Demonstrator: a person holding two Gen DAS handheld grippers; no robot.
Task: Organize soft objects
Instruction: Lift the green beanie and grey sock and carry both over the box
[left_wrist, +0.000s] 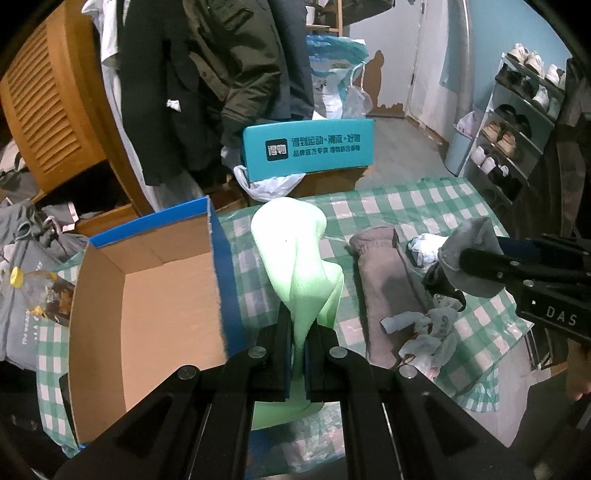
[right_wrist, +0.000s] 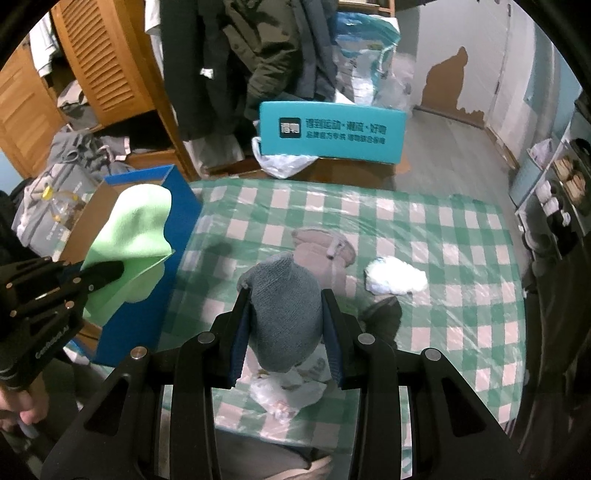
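1. Left wrist view shows the left tool (left_wrist: 297, 347) clamped tight on a pale green soft cloth (left_wrist: 301, 254), which stands up from the pads in a long fold with its long axis running away from the camera.
2. An open cardboard box with a blue outer wall (left_wrist: 147, 306) sits just left of that cloth, on a table under a green-and-white checked cover (left_wrist: 417, 201); the box looks empty from here.
3. Right wrist view shows the right tool (right_wrist: 284, 325) gripping a grey knitted bundle (right_wrist: 282, 306), the pads pressing its two sides, held above the table.
4. On the table below lie a brownish-grey folded towel (right_wrist: 317, 247), a crumpled white cloth (right_wrist: 395, 278) to its right, and pale, thin crumpled pieces (right_wrist: 284, 393) at the near edge.
5. Judged from this, the box is the likely target, and it lies to the left of both tools.
6. The left hand's cloth hangs beside the box's right wall, so it is much the nearer; a short carry left over that wall should do.
7. The right hand must cross more table, behind the left tool's path, so the two could crowd at the box opening.
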